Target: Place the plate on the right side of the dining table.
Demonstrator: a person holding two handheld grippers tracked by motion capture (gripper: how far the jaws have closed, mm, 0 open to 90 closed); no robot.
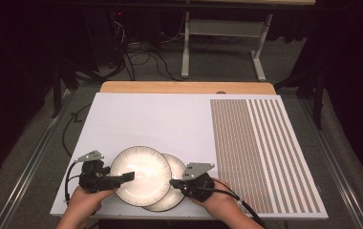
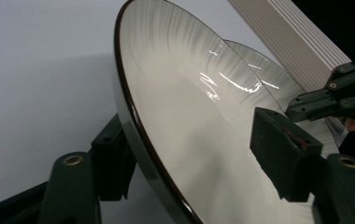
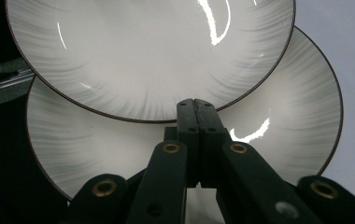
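**Two plates, one lifted at its rim**

The white rectangular board that covers the counter (image 1: 170, 119) fills most of the high view; its right part carries a panel of brown and white stripes (image 1: 261, 152) that runs away from the person. A strip of pale wooden counter edge (image 1: 184, 87) shows beyond the board's far side.

Near the board's front edge lie two round white ceramic plates with thin dark rims. The upper plate (image 1: 140, 174) sits to the left and overlaps the lower plate (image 1: 172, 191), which pokes out to the right and front. Being round, neither has a long axis. In the left gripper view the upper plate (image 2: 203, 130) is tilted, its hollow face turned up and towards the right tool, with its left rim raised off the board. The lower plate (image 3: 283, 135) appears to lie flat, much of it covered by the upper plate (image 3: 152, 51).

The left tool (image 1: 122, 178) comes in from the left with the upper plate's rim between its half-open jaws, one under the rim and one over the face. Whether the pads press on the plate is hard to make out. The right tool (image 1: 174, 183) points left at the lower plate's right side; its jaws are pressed together with nothing between them, the tips over that plate's surface.

Both plates are cut off by the frame in the gripper views.
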